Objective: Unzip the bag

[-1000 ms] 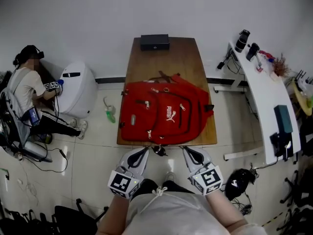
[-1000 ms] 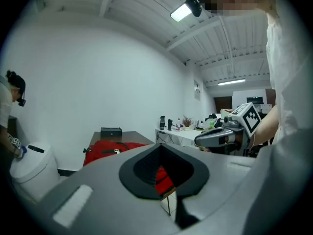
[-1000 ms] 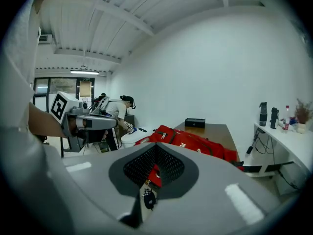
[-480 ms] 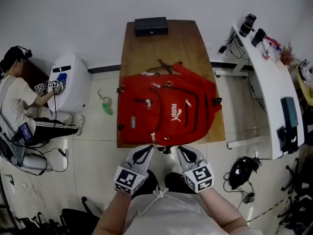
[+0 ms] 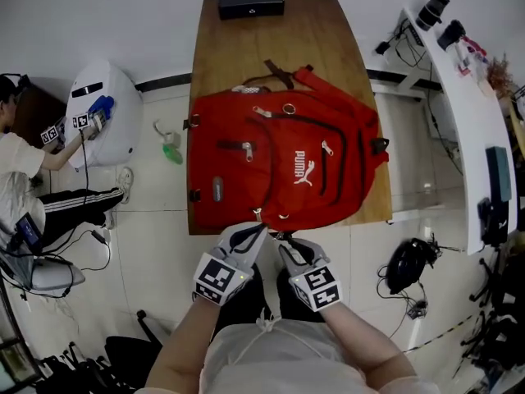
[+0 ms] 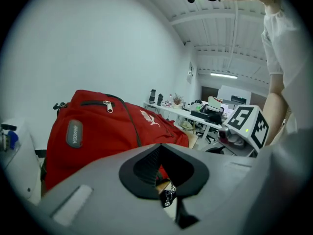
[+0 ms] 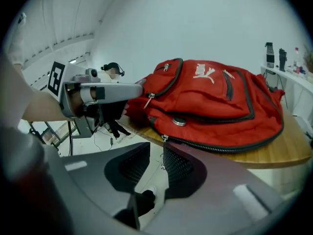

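looking down from the head view, i see the red bag (image 5: 287, 162) lying flat on the wooden table (image 5: 328, 31), its lower edge reaching the table's 6 o'clock edge. my left gripper (image 5: 256, 232) and right gripper (image 5: 285, 245) sit side by side just at 6 o'clock of the bag, tips angled towards each other. from up here the jaw gaps are too small to read. only this view takes in the black box (image 5: 251, 1) at the table's 12 o'clock end, the seated person (image 5: 25, 171) at 9 o'clock and the white desk (image 5: 459, 113) at 3 o'clock

the left gripper view looks low across the bag's front, with its grey badge at 10 o'clock and my right gripper at 3 o'clock. my left jaws stand a little apart, and a small metal pull (image 6: 168, 196) shows in the narrow gap between the pads. i cannot tell whether either pad touches it

the right gripper view shows what the others do not: the bag's side zip running along the table edge, and a thin hanging pull (image 7: 163, 166) dropping from it into the slot between my right jaws. those jaws have just been opening and now stand apart, the pads not pressing on the pull. my left gripper shows at 10 o'clock, its tip close to the bag's corner. i cannot tell whether the two pulls are the same one
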Demonstrator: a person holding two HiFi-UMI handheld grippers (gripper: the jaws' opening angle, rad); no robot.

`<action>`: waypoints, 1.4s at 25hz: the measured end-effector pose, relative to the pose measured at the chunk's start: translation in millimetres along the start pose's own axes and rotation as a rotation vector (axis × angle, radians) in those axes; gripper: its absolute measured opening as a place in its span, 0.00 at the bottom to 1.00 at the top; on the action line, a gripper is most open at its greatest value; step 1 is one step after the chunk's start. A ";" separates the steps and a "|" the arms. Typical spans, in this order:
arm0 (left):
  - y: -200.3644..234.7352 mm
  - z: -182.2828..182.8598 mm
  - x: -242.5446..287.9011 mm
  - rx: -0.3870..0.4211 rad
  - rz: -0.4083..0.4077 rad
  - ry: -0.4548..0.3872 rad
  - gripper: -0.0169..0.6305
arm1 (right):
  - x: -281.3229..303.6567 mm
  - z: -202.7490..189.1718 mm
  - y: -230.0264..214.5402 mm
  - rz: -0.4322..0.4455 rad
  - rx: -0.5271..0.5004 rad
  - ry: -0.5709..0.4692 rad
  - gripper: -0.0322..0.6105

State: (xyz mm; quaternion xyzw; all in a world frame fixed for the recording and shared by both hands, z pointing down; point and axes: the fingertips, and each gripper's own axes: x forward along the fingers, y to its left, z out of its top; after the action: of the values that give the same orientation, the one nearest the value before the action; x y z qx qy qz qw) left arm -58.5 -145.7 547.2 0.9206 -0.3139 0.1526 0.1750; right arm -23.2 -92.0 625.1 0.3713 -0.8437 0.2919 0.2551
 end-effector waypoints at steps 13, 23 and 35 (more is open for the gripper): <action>-2.5 -23.9 33.9 -0.011 -0.073 0.080 0.04 | 51.7 -22.6 -15.4 0.013 0.244 0.058 0.18; -14.6 -43.8 49.6 -0.046 -0.113 0.168 0.04 | 28.3 -22.1 -15.6 0.033 0.172 0.155 0.09; -6.1 -60.9 58.7 -0.051 -0.044 0.271 0.04 | -17.9 -21.9 -61.9 -0.020 -0.002 0.247 0.08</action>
State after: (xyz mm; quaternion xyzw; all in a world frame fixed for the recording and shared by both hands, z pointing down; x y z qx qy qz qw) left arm -20.6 -146.5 623.1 0.8934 -0.2711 0.2637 0.2425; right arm 40.1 -102.8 647.6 0.3408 -0.8023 0.3320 0.3604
